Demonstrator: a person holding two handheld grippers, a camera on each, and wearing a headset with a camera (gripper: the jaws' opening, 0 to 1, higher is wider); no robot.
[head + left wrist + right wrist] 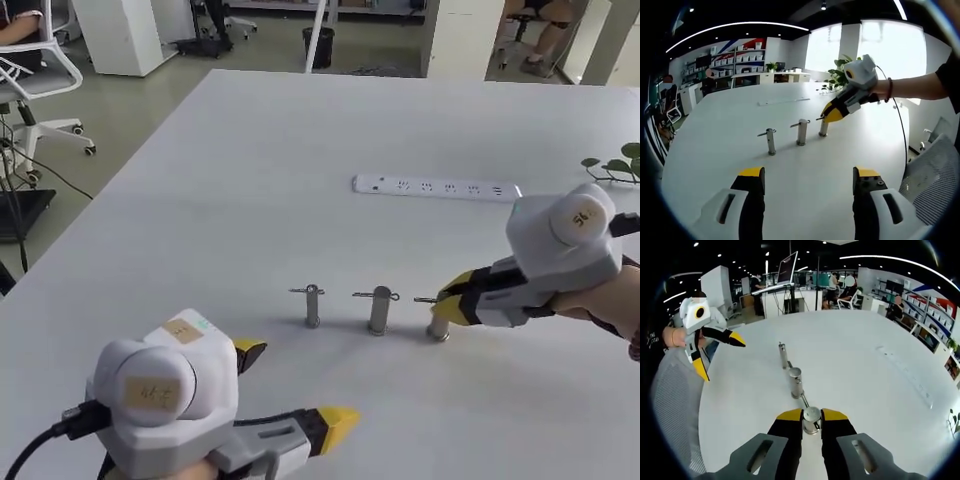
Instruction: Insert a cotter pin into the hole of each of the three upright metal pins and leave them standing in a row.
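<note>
Wide white worktop point(300, 150) here. A power strip point(437, 187) lies at 12 o'clock beyond the row, a leafy plant point(615, 165) sits at 2 o'clock by the far edge, and an office chair point(30, 70) stands on the floor out at 10 o'clock.

Three metal pins stand upright in a line running 9 to 3 across the middle: left pin point(313, 308), middle pin point(379, 312), right pin point(438, 330), long axes straight up. The first cotter pin point(305, 291) sits crosswise through the left pin's top and the second cotter pin point(372, 295) through the middle pin's — both level, lying along the row.

Now the right tongs point(452, 298) — in from 3 o'clock, pinched close on the third cotter pin point(427, 299), right over the right pin's head. That wire lies flat, its free end pointing to 9 o'clock at the middle pin; whether it sits in the hole I cannot tell. In the right gripper view the right pin's head shows in the narrow gap between the yellow tips.

The left tongs point(303, 383) hang at 7 o'clock, well apart from the row across bare worktop, spread wide and holding nothing.
</note>
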